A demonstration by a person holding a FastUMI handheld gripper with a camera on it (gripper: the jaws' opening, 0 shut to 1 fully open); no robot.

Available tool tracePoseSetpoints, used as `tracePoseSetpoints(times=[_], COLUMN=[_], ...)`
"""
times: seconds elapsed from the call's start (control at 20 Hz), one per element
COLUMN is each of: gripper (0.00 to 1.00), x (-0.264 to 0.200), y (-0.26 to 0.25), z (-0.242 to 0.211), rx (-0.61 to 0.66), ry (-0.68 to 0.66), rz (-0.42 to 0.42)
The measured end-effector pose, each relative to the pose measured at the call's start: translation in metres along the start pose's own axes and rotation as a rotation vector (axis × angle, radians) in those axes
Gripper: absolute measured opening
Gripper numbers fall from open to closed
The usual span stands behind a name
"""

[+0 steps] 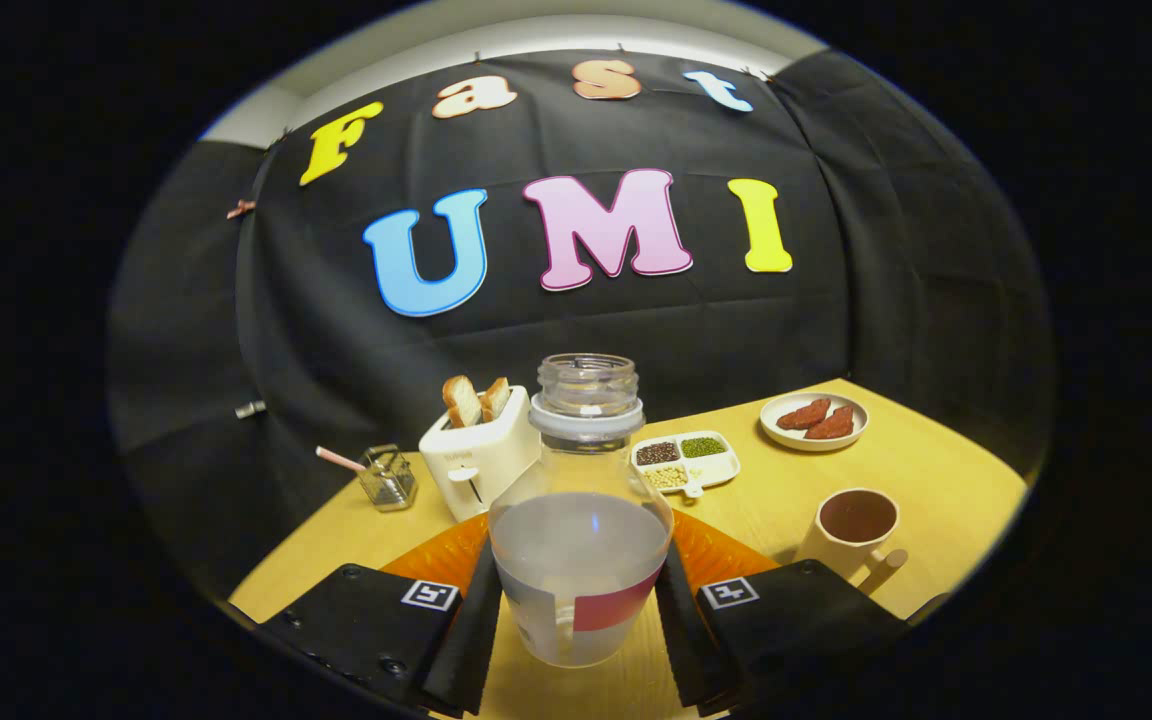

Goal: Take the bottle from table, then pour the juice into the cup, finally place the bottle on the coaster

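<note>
I am clamping my gripper (pixel 581 610) on the upright, uncapped bottle (pixel 581 520); I should be keeping it level while lifting toward the cup (pixel 854 525) at two o'clock.

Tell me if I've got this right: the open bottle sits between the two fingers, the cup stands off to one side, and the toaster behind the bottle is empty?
Not quite. The gripper view shows two slices of toast sticking up from the toaster. The rest holds: the uncapped bottle sits between the gripper fingers, and the cup stands off to one side.
</note>
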State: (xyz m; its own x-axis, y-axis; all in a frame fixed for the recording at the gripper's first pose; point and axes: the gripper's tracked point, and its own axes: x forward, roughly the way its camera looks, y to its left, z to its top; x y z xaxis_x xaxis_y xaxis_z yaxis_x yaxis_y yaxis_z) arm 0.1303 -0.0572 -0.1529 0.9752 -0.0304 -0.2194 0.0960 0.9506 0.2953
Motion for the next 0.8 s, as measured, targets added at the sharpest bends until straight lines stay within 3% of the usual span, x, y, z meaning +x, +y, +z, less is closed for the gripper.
tracePoseSetpoints(times=[0.2,0.4,0.8], gripper=[0.73,0.73,0.72], x=[-0.003,0.002,0.011], y=[-0.007,-0.033,-0.090], z=[0.021,0.019,-0.003], rx=[0.242,0.392,0.656], ry=[-0.005,-0.005,0.030], rz=[0.012,-0.022,-0.180])
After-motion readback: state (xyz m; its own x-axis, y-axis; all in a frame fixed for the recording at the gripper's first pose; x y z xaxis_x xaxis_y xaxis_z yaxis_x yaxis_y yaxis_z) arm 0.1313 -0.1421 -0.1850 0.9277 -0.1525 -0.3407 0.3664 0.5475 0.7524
